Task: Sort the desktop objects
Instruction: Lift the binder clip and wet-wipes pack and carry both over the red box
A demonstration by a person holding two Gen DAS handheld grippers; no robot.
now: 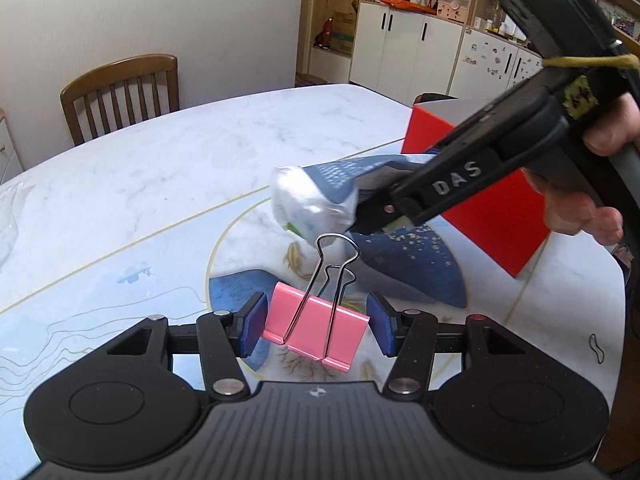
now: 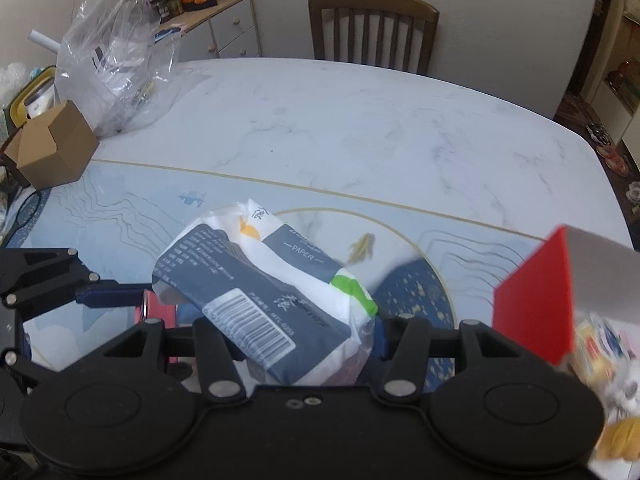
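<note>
A pink binder clip [image 1: 316, 330] lies on the table mat between the blue pads of my left gripper [image 1: 317, 324]; the pads stand a little off each side of it, open. My right gripper [image 2: 306, 338] is shut on a blue-and-white tissue pack [image 2: 264, 296] and holds it above the table. In the left wrist view the pack [image 1: 316, 196] hangs from the right gripper [image 1: 376, 216], just beyond the clip. A red box [image 1: 496, 216] stands to the right; it also shows in the right wrist view [image 2: 536, 304] with items inside at its lower right.
A marble table [image 2: 340, 128] carries a printed blue mat [image 1: 100, 280]. A cardboard box [image 2: 52, 148] and a clear plastic bag [image 2: 116, 60] sit at the far left. A wooden chair [image 2: 372, 28] stands behind the table. A small black loop [image 1: 597, 347] lies at the right edge.
</note>
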